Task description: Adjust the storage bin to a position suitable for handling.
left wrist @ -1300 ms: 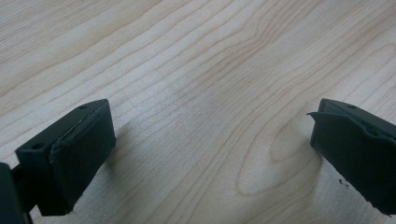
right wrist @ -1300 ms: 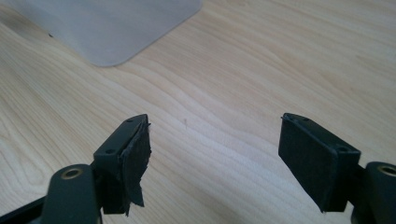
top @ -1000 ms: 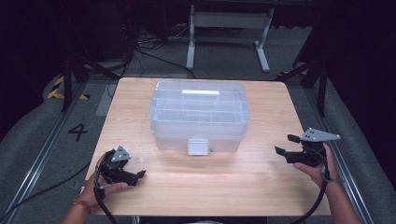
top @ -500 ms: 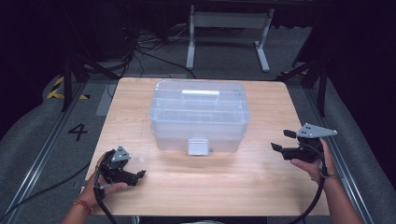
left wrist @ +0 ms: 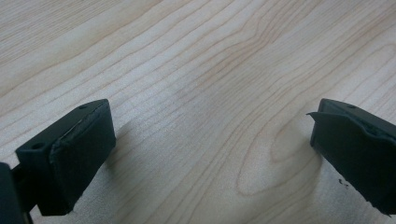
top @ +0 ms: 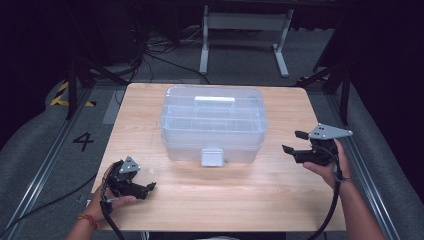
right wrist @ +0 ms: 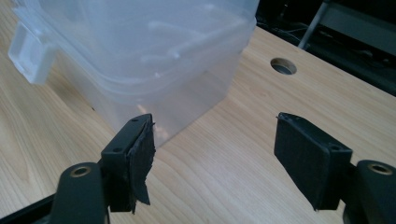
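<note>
- Plastic box [top: 213, 122] sits mid-table [top: 150, 100], lid on, front latch [top: 211, 156] shut.
- Right gripper [top: 295, 142], empty, has lifted and drifted toward the box's right end; its jaws have just been closing slightly yet gape wide.
- Left gripper [top: 149, 187] unmoved near the front edge, jaws apart, holding nothing.
- Reads as an approach; box not yet touched.

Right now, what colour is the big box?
Clear, see-through plastic box, with a whitish latch; best in the high view.

Dark room; grey carpet floor [top: 40, 125]; metal stand [top: 245, 30]; cables [top: 160, 57].
</note>
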Demonstrator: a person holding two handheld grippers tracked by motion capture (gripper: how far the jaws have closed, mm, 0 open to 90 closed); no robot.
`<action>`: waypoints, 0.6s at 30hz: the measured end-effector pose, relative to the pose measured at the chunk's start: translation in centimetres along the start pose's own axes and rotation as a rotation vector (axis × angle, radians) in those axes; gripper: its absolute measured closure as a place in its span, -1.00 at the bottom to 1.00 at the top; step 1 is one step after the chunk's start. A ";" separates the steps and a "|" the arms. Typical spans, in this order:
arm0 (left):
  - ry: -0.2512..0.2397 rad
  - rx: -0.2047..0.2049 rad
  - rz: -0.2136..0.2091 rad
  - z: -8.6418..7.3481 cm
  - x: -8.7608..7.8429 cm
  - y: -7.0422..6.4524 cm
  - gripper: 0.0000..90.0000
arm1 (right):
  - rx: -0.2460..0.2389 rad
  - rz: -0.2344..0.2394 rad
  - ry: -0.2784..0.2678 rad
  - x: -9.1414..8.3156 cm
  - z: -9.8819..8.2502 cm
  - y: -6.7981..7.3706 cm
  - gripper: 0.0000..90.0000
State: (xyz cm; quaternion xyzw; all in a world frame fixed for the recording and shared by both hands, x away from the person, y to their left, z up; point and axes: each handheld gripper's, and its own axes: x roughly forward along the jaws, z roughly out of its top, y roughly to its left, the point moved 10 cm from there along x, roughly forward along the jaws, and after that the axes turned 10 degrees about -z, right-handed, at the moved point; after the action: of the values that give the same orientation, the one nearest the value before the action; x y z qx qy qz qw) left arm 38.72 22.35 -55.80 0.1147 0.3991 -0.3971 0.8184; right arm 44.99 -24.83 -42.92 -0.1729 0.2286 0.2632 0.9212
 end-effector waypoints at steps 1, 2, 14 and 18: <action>-0.001 -0.002 0.000 0.0 0.0 0.0 -0.99 | -0.002 0.003 -0.008 0.0 0.3 0.1 -0.34; 0.000 0.000 0.000 0.0 0.0 0.0 -0.99 | -0.006 0.004 -0.012 0.0 0.6 0.2 -0.34; -0.001 -0.002 -0.001 0.0 0.0 0.0 -0.99 | -0.029 0.007 -0.064 -0.4 3.0 0.5 -0.33; 0.000 -0.001 0.000 0.0 0.0 0.0 -0.99 | -0.033 0.010 -0.077 -0.1 3.8 0.7 -0.33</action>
State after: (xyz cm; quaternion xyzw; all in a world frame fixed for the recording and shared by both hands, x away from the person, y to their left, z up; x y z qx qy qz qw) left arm 38.72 22.34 -55.81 0.1142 0.3992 -0.3970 0.8185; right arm 45.76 -22.66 -39.80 -0.1765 0.1895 0.2779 0.9251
